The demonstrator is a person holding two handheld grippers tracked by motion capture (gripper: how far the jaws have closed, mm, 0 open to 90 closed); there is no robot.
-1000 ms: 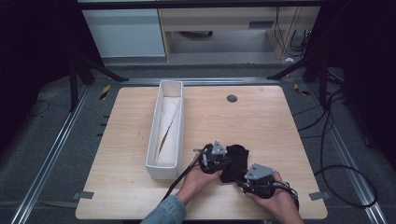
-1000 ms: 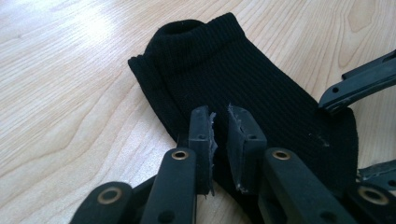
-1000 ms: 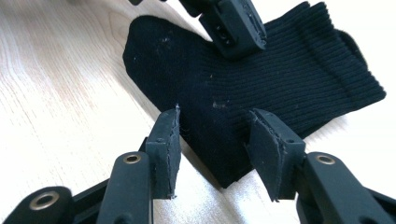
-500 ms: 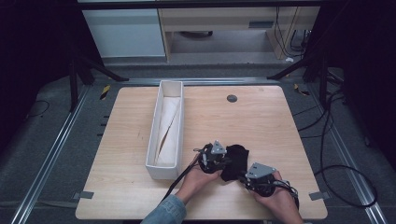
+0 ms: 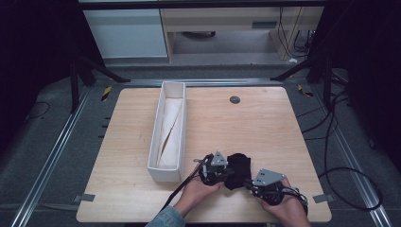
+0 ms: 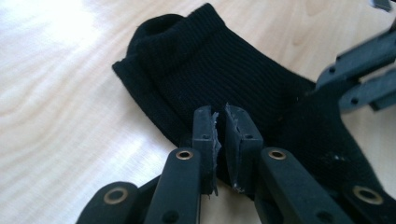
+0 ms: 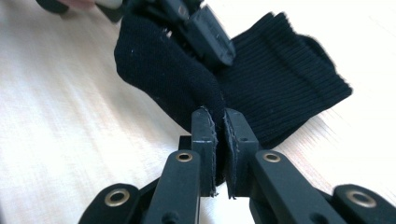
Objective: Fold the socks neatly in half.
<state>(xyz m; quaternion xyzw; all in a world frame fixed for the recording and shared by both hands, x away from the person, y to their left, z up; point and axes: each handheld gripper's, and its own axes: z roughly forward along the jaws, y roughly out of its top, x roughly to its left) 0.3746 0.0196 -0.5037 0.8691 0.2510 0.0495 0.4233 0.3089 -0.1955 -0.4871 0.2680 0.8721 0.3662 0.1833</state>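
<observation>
The table [image 5: 265, 123] is taking up most of the high view, its pale wood lying bare across the far and right parts. A long white bin [image 5: 166, 135] is standing on its left half, running from the far edge toward the person, with cream cloth [image 5: 170, 127] lying inside it. A small dark disc [image 5: 235, 100] is sitting in the tabletop near the far edge, well apart from the bin.

The black sock [image 5: 238, 169] is lying on the near part of the table, just right of the bin's near end and between the two hands. In the left gripper view the sock [image 6: 224, 79] is spreading flat on the wood with its ribbed cuff pointing away; in the right gripper view the sock [image 7: 280, 84] is bunching upward where the other gripper is lifting a fold.

The left gripper [image 5: 218, 169] is clamping on the sock's left edge, its jaws pressing fabric between them. The right gripper [image 5: 257, 183] is pinching the sock's near right edge; its jaws have just been closing, and black fabric is sitting between the pads [image 7: 205, 135].
</observation>
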